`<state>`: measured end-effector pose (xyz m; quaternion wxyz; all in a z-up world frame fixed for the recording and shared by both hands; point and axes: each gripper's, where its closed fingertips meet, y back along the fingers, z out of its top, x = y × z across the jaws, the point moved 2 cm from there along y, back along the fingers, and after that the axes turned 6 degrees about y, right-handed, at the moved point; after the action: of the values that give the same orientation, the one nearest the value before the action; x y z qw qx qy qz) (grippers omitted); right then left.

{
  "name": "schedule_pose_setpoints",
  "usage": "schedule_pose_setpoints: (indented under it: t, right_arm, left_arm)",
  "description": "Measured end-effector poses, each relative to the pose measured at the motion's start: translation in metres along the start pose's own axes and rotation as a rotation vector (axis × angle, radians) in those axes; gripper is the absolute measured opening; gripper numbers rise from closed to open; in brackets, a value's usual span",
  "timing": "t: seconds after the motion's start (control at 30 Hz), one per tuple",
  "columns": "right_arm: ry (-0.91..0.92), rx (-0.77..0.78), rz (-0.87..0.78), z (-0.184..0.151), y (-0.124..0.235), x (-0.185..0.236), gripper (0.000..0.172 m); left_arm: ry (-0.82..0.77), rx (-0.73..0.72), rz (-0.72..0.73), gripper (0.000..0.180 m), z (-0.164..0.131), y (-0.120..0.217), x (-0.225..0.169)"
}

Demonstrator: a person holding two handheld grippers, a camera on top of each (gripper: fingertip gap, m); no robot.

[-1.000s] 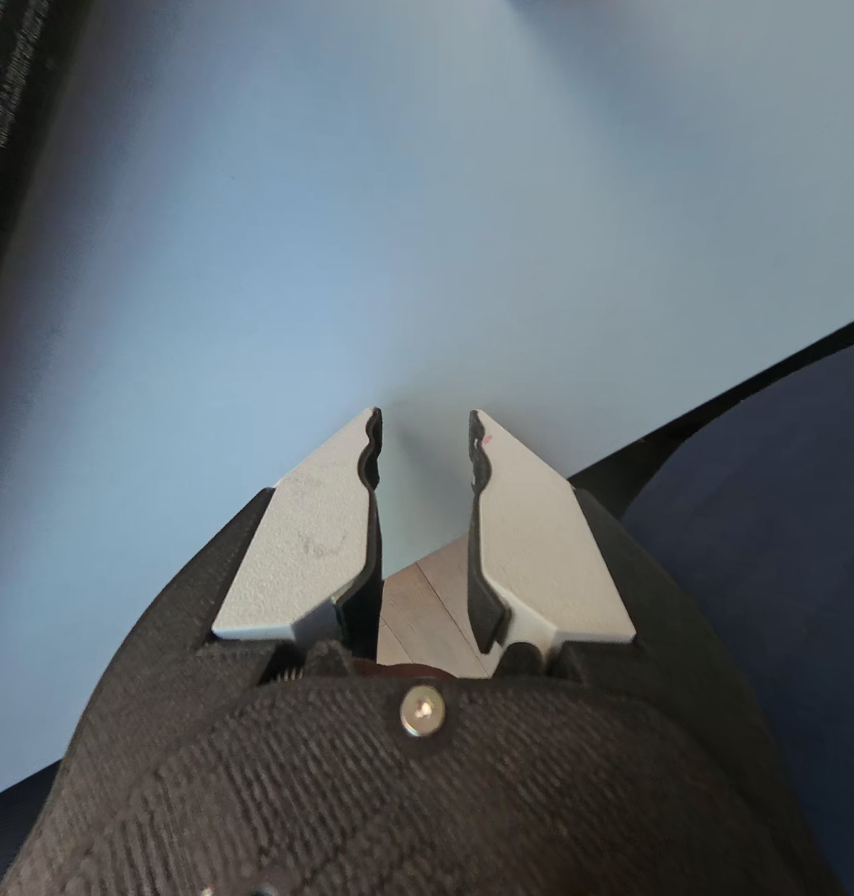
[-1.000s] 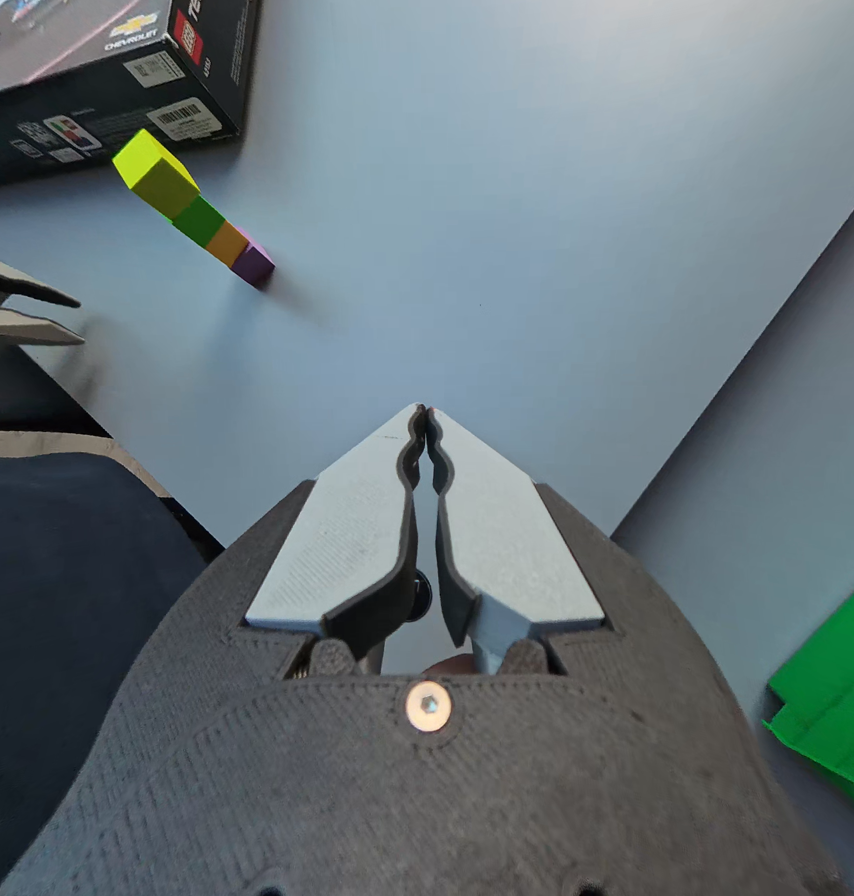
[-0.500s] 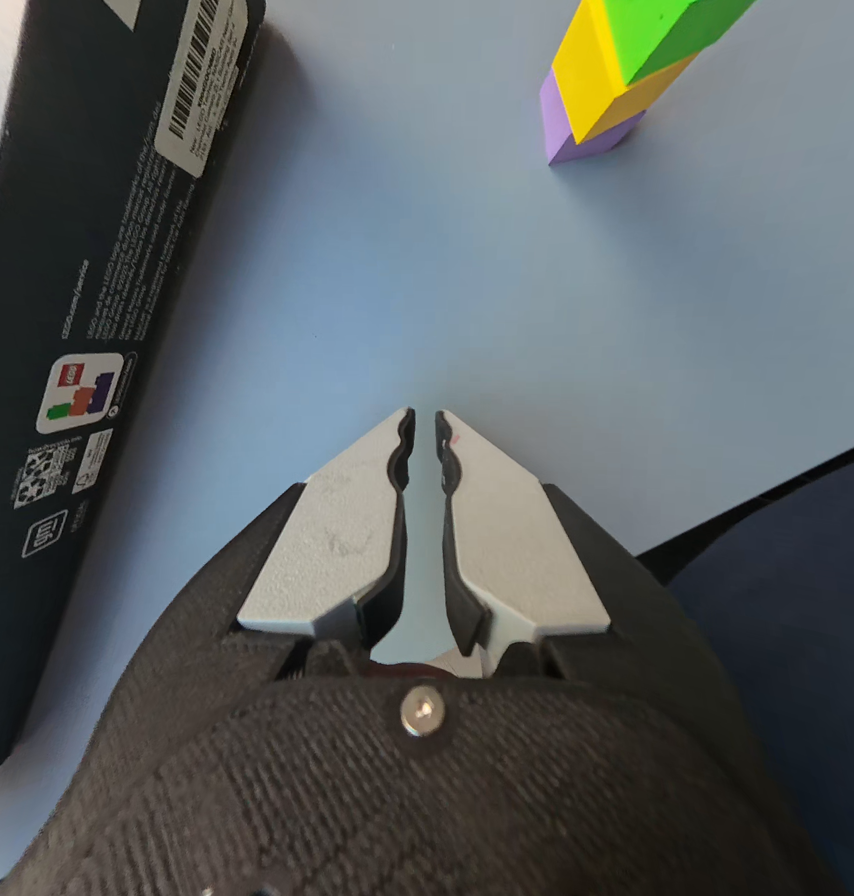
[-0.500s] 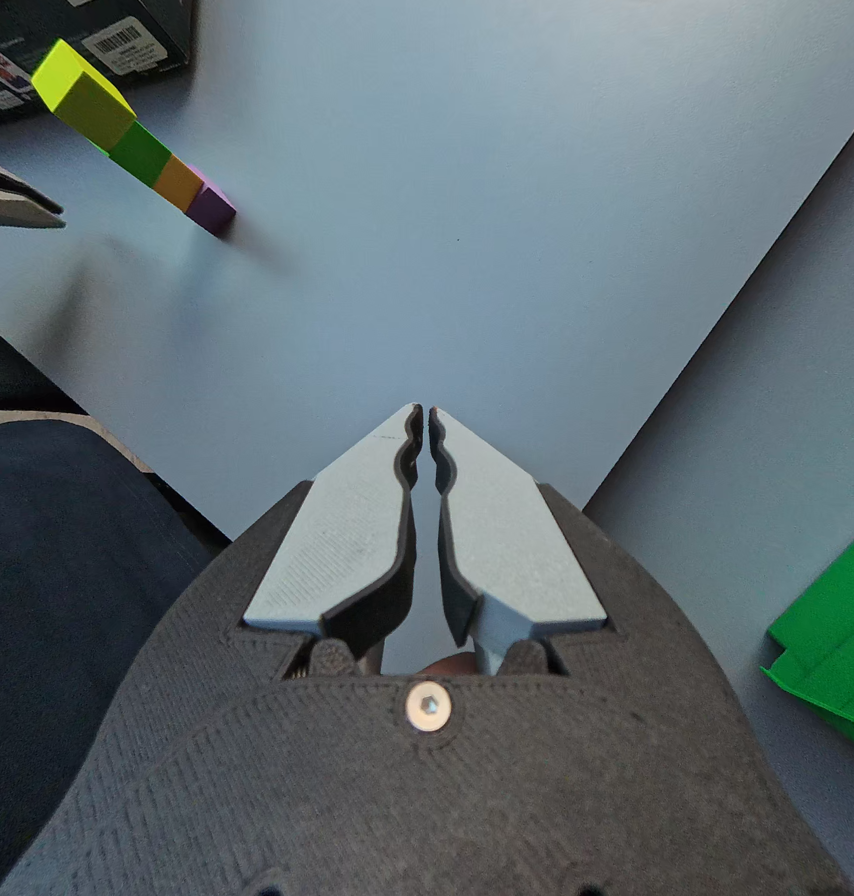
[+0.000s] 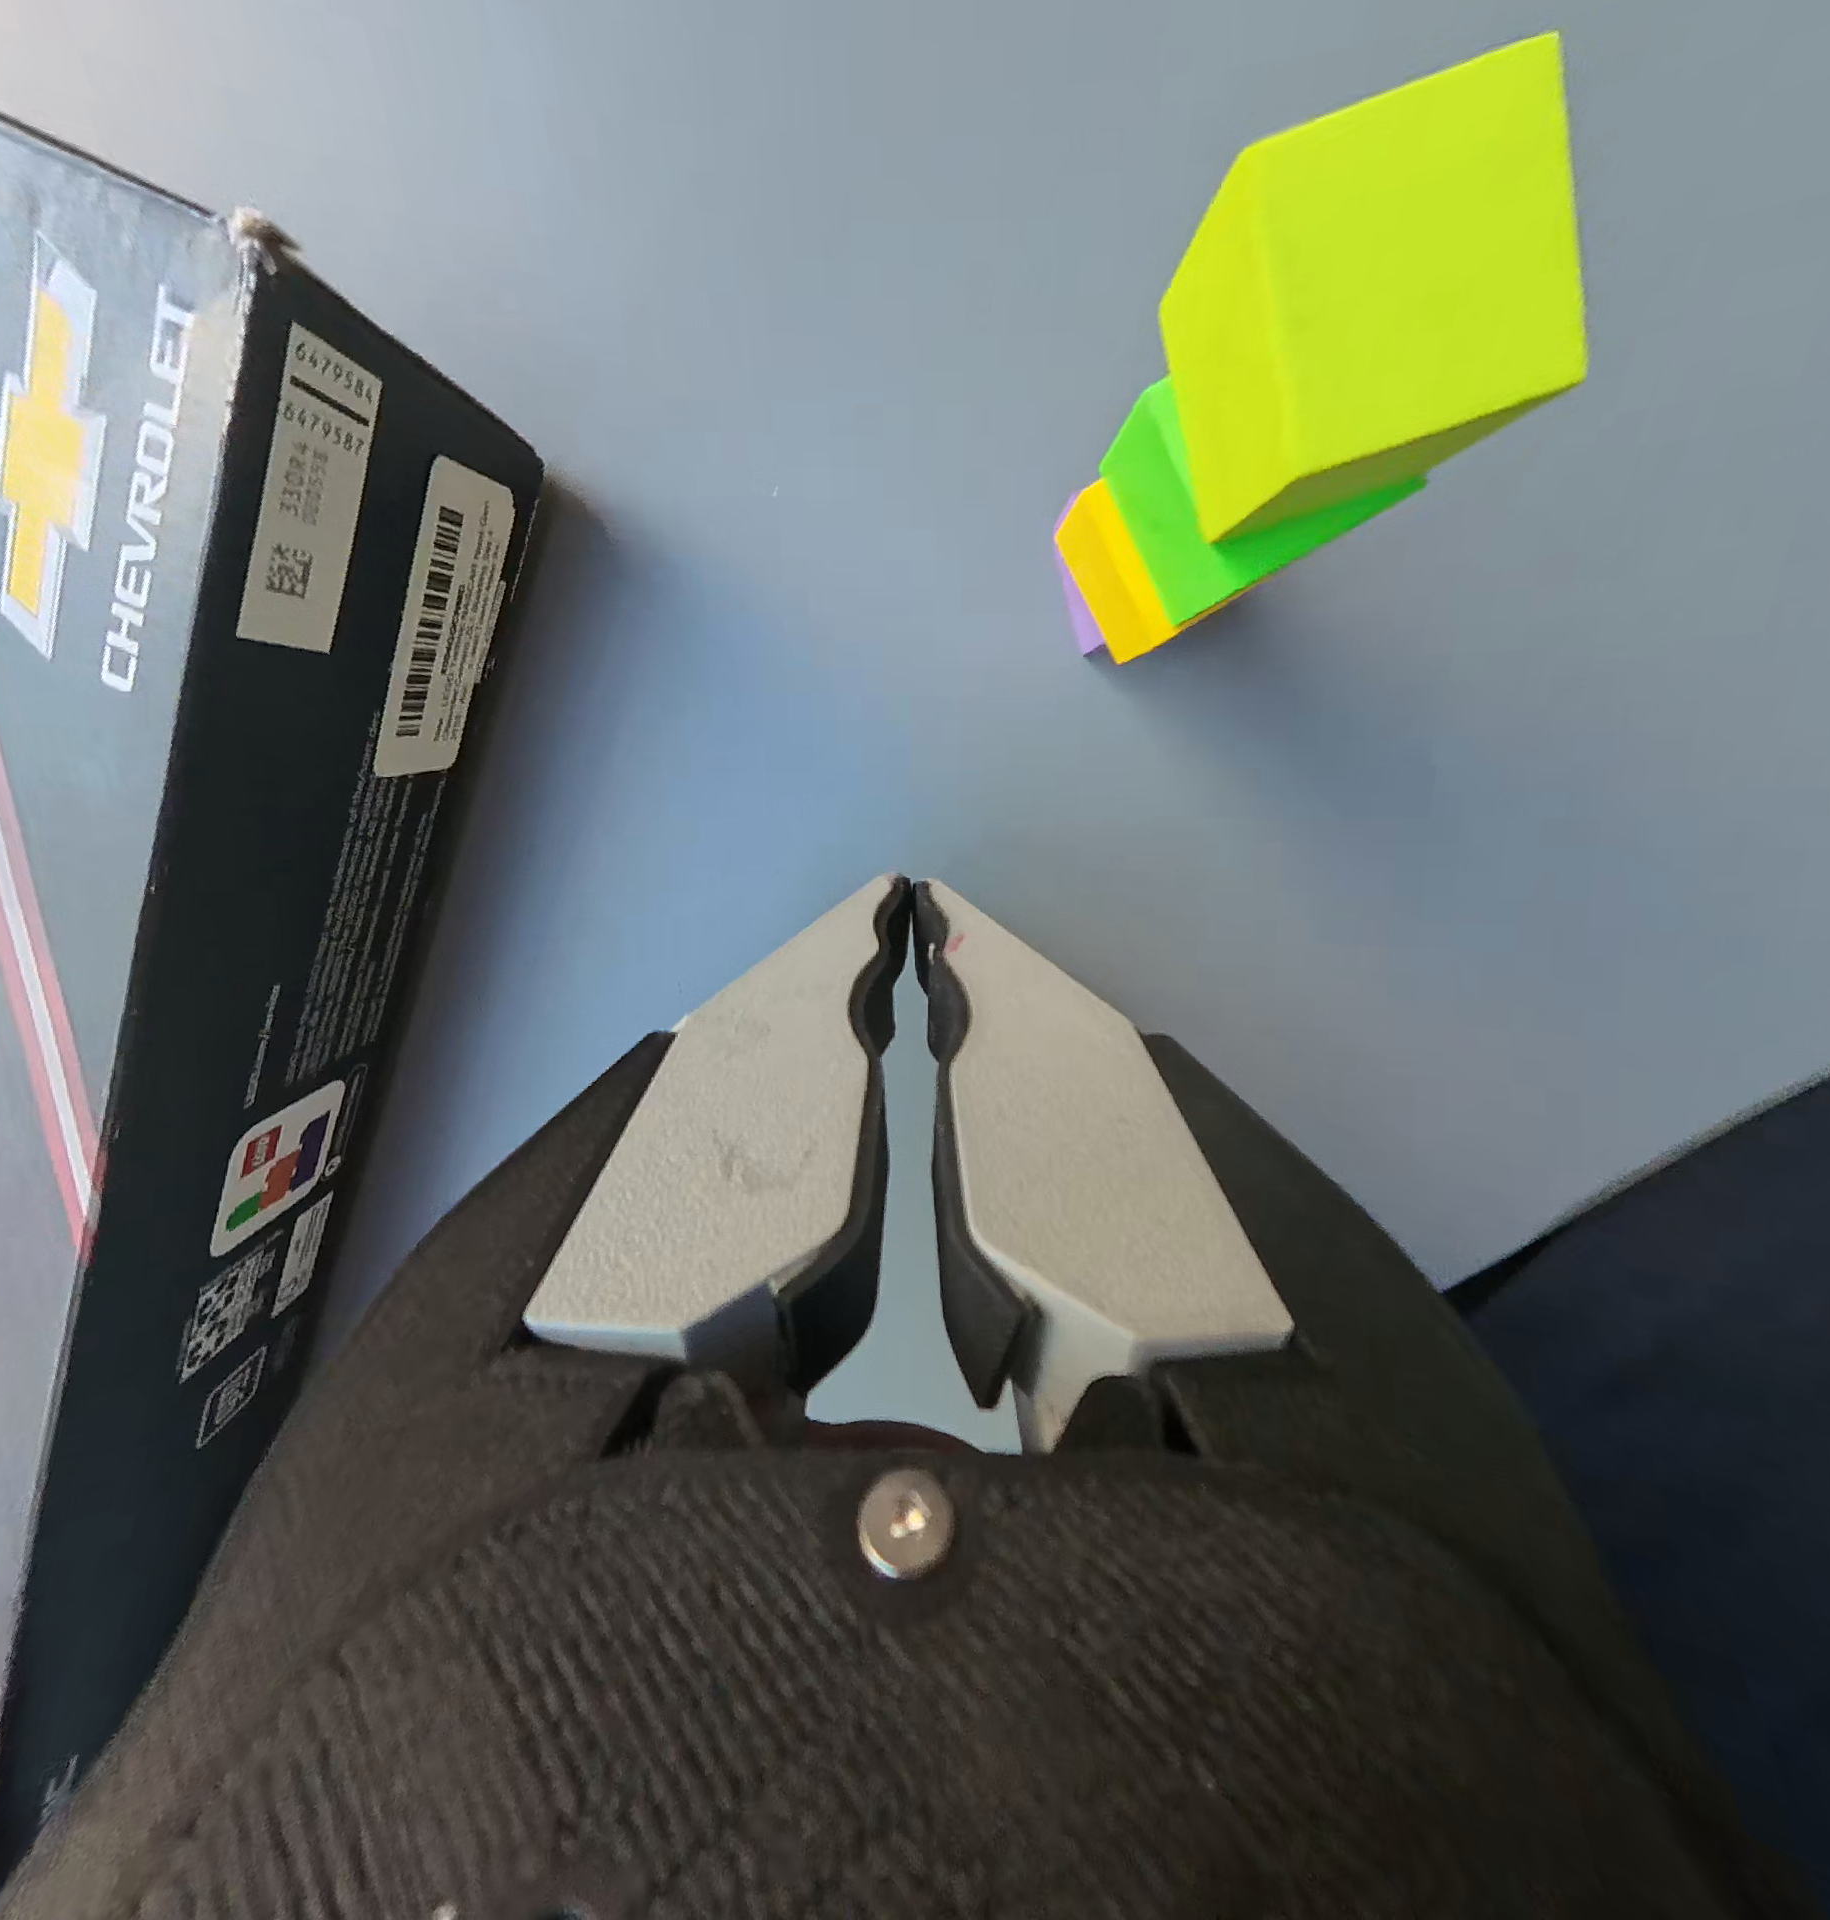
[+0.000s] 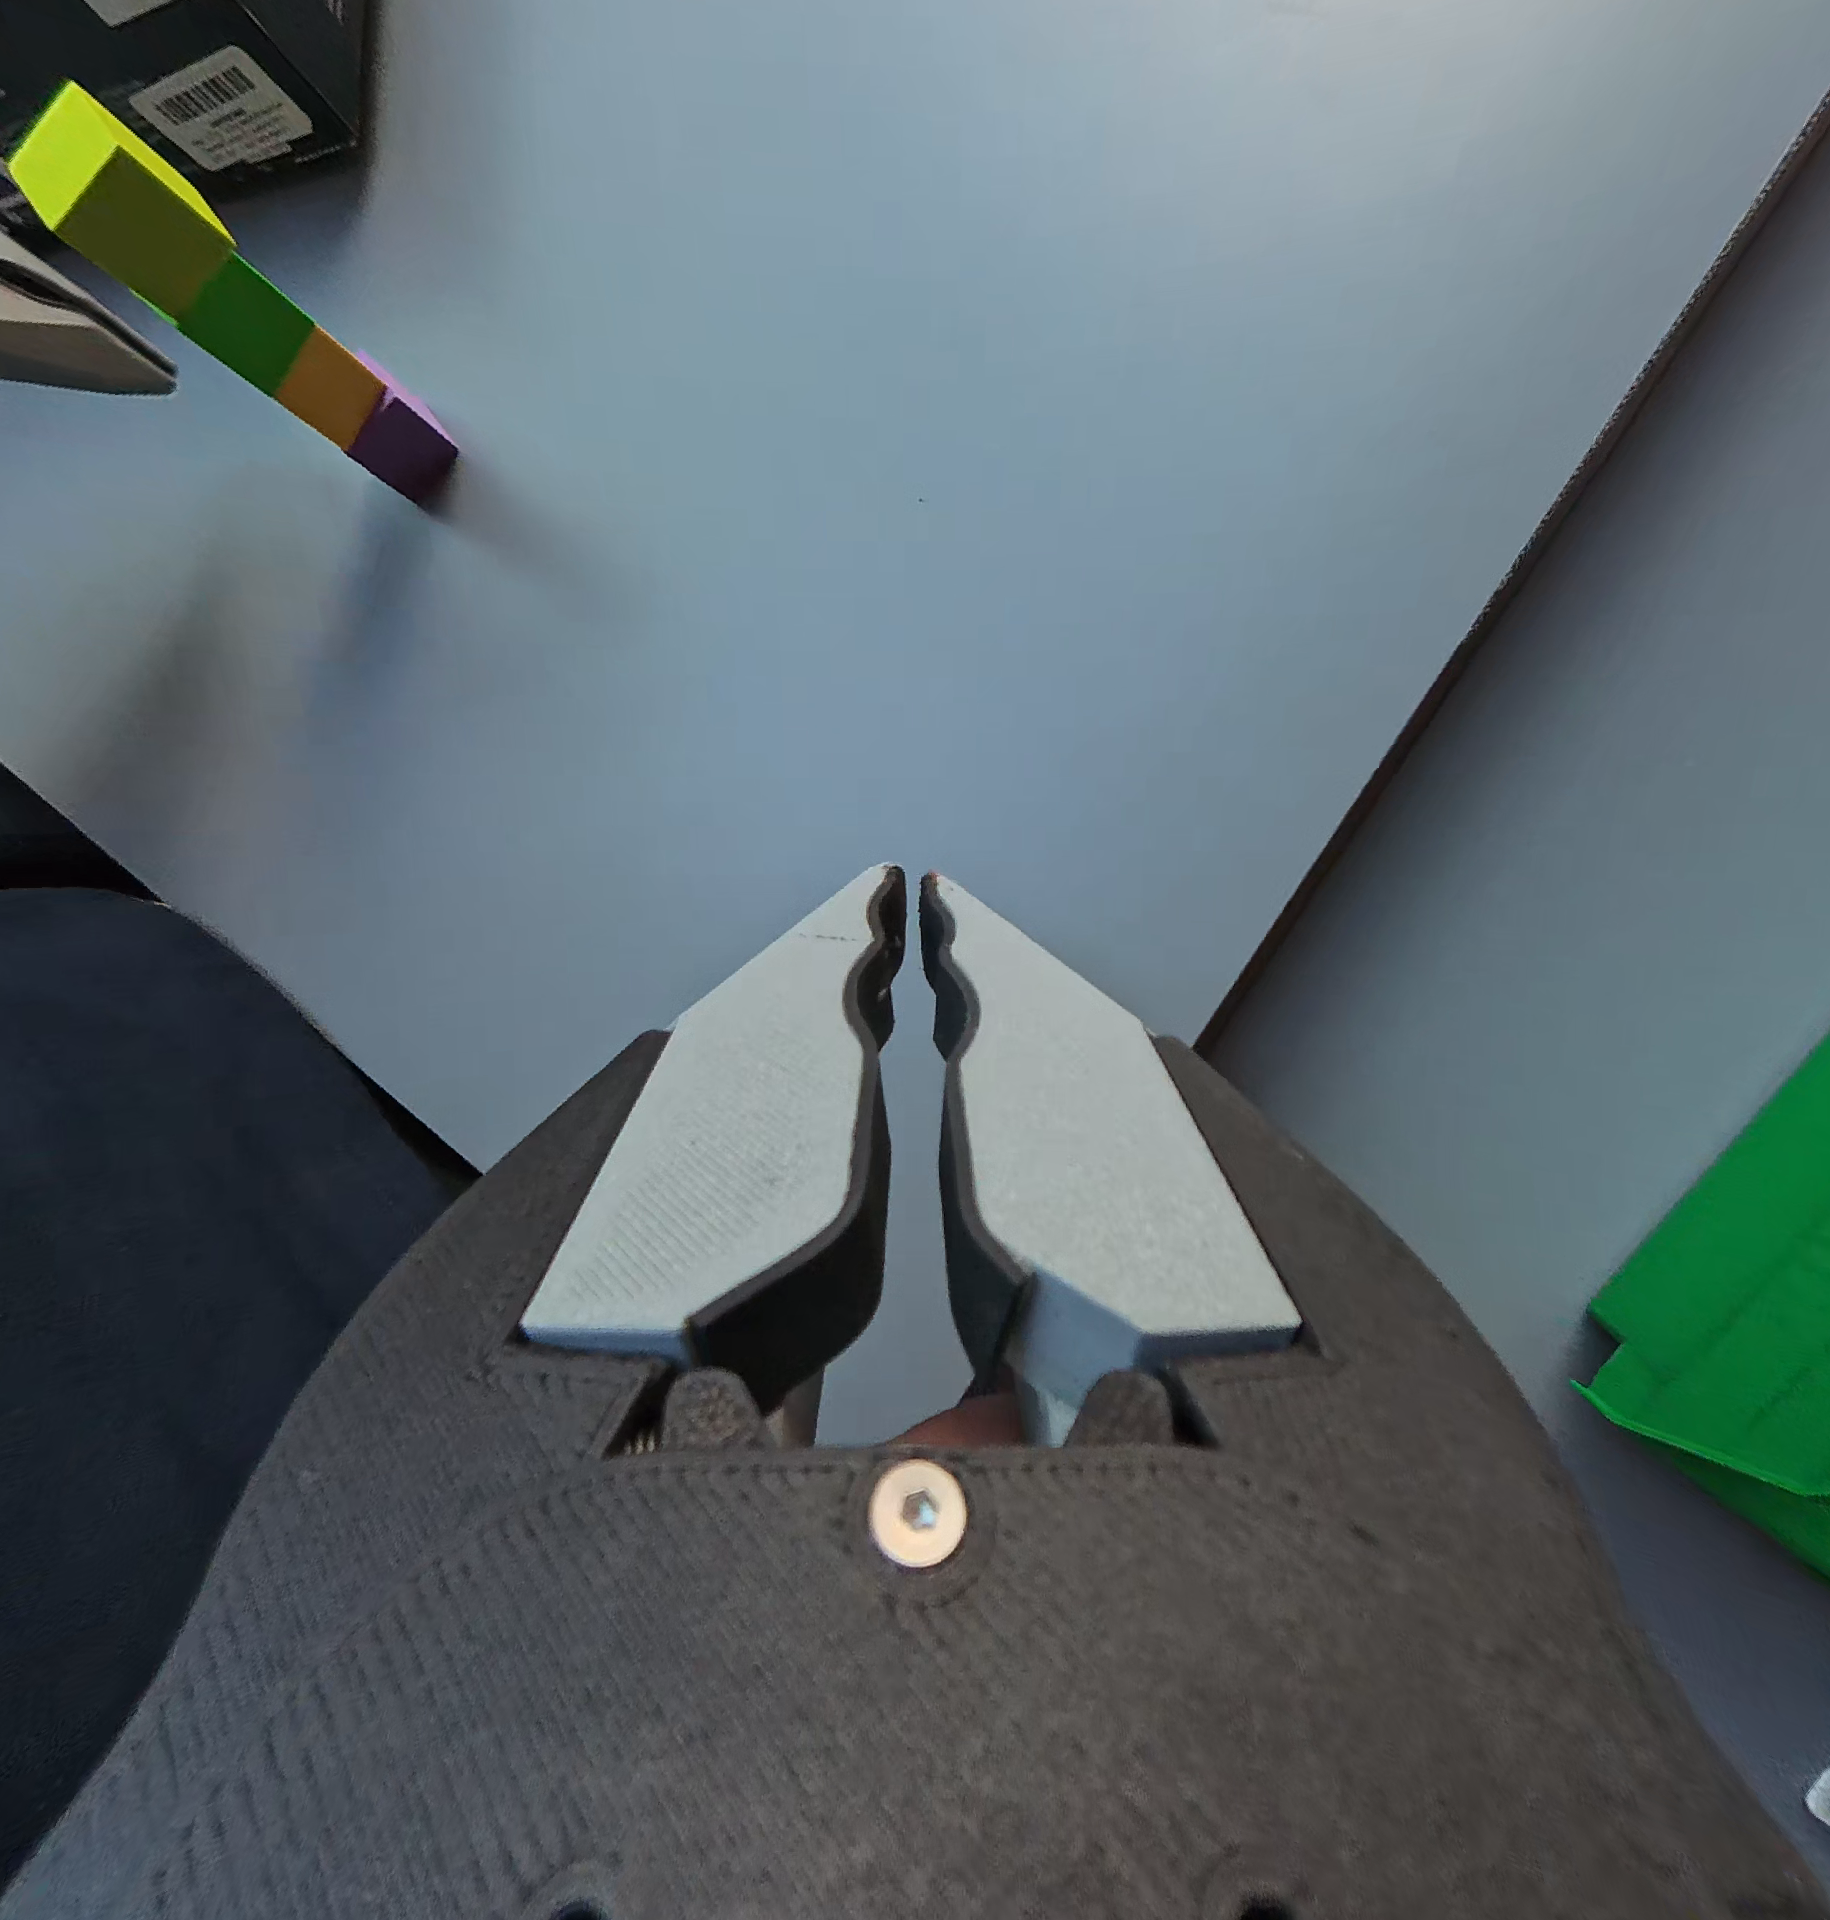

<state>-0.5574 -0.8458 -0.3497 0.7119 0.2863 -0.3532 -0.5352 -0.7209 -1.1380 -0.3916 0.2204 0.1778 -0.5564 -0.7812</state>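
Left tool (image 5: 911, 885): tips brought together, nothing between the pads; hangs over bare blue-grey surface (image 5: 786, 312)

Ahead and to its right, well apart: a stack of four cubes (image 5: 1295, 416), lime on top, then green, yellow, purple at the base resting on the surface. Path from the tips to the stack is open surface

To its left, near: a long black cardboard box (image 5: 163, 831) with labels and barcodes, lying along the surface; its side wall runs beside the tool's body

Lower right of the left tool: dark navy fabric (image 5: 1669, 1455) past the surface's edge

Right tool (image 6: 912, 878): fingers almost together, a thin slit showing at the tips, nothing held; over bare surface near its right edge

Far ahead and left of the right tool: the same cube stack (image 6: 225, 291), and beyond it a corner of the black box (image 6: 256, 94). The left tool's grey fingers (image 6: 49, 332) show at the left margin, just beside the stack

Right of the right tool, beyond the surface's edge: a green folded sheet-like object (image 6: 1763, 1299). Left and below: navy fabric (image 6: 111, 1143)
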Motion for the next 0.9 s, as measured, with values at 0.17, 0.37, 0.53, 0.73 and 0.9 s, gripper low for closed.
schedule_pose_setpoints:
  t: [0.17,0.37,0.53,0.73,0.9]
  right_arm:
    - [-0.014,0.001,-0.016,-0.005,0.003,-0.004,0.0]
    - [-0.019,-0.001,-0.022,-0.005,0.004,-0.003,0.0]
    - [-0.015,-0.001,-0.021,-0.003,0.003,-0.001,0.0]
    - [-0.006,-0.007,-0.023,0.005,0.004,0.001,0.0]
    - [-0.007,-0.01,-0.03,0.006,0.006,0.001,0.0]
  left_arm:
    - [-0.016,0.028,0.036,0.0,0.002,-0.005,0.006]
    - [-0.014,0.064,0.047,0.0,0.005,-0.011,0.008]
    - [-0.069,0.015,-0.002,0.0,0.028,-0.012,-0.012]
    - [-0.211,-0.052,-0.082,0.0,0.058,-0.006,-0.052]
    - [-0.195,-0.112,-0.13,0.0,0.069,0.003,-0.063]
